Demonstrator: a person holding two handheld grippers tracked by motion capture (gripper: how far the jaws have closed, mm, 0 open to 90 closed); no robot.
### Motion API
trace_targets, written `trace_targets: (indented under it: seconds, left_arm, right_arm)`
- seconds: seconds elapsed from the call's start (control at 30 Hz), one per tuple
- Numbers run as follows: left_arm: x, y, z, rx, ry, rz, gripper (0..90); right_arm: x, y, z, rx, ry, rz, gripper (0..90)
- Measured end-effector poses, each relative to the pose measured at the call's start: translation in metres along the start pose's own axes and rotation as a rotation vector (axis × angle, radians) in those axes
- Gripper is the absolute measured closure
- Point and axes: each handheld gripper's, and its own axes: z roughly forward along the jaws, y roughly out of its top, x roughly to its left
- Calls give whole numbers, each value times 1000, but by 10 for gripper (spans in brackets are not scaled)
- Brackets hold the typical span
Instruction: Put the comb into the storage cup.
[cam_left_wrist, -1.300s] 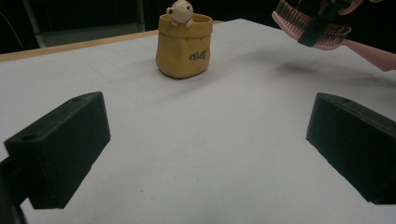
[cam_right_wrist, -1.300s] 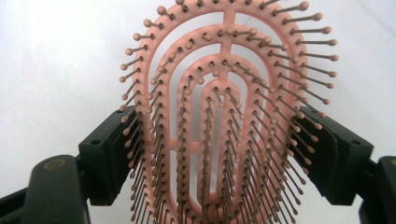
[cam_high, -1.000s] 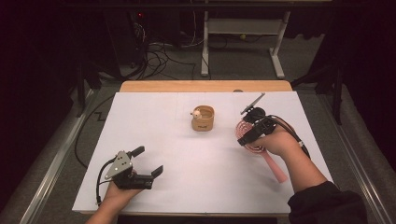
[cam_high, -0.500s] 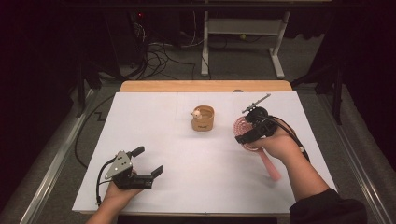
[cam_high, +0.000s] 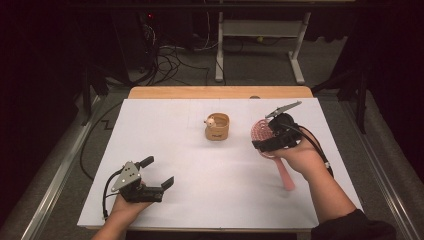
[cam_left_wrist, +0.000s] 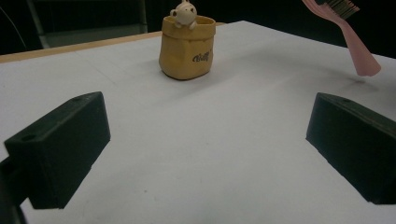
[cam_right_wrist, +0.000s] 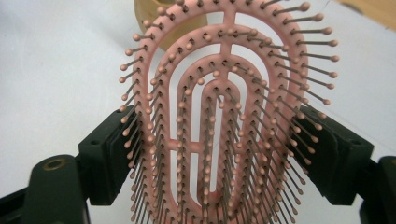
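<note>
My right gripper (cam_high: 263, 144) is shut on the head of a pink vented hairbrush (cam_high: 283, 172), one jaw on each long edge of the head. In the right gripper view the brush (cam_right_wrist: 224, 93) faces the camera with its bristles, filling the gap of that gripper (cam_right_wrist: 224, 156). The handle (cam_left_wrist: 358, 53) hangs just above the white table. A small tan cup (cam_high: 217, 129) with a little figure on its rim stands mid-table, left of the brush. My left gripper (cam_high: 159, 171) rests open near the front left, pointing at the cup (cam_left_wrist: 187, 46), nothing between its jaws (cam_left_wrist: 208, 137).
A white sheet (cam_high: 200, 200) covers the table, with a strip of bare wood (cam_high: 220, 93) along the far edge. Beyond the table, cables and a metal stand's legs (cam_high: 260, 50) lie on the dark floor.
The right gripper and the brush have shifted slightly left, toward the cup. The left gripper has not moved.
</note>
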Motion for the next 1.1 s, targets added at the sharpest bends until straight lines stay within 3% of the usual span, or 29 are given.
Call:
trace_targets:
  seconds: [0.57, 1.1]
  left_arm:
    - [2, 0, -1, -6, 3, -9, 3]
    - [6, 0, -4, -21, 12, -26, 3]
  right_arm:
    - [2, -8, -22, -184, -29, 30, 205]
    - [0, -28, -34, -376, -76, 67, 204]
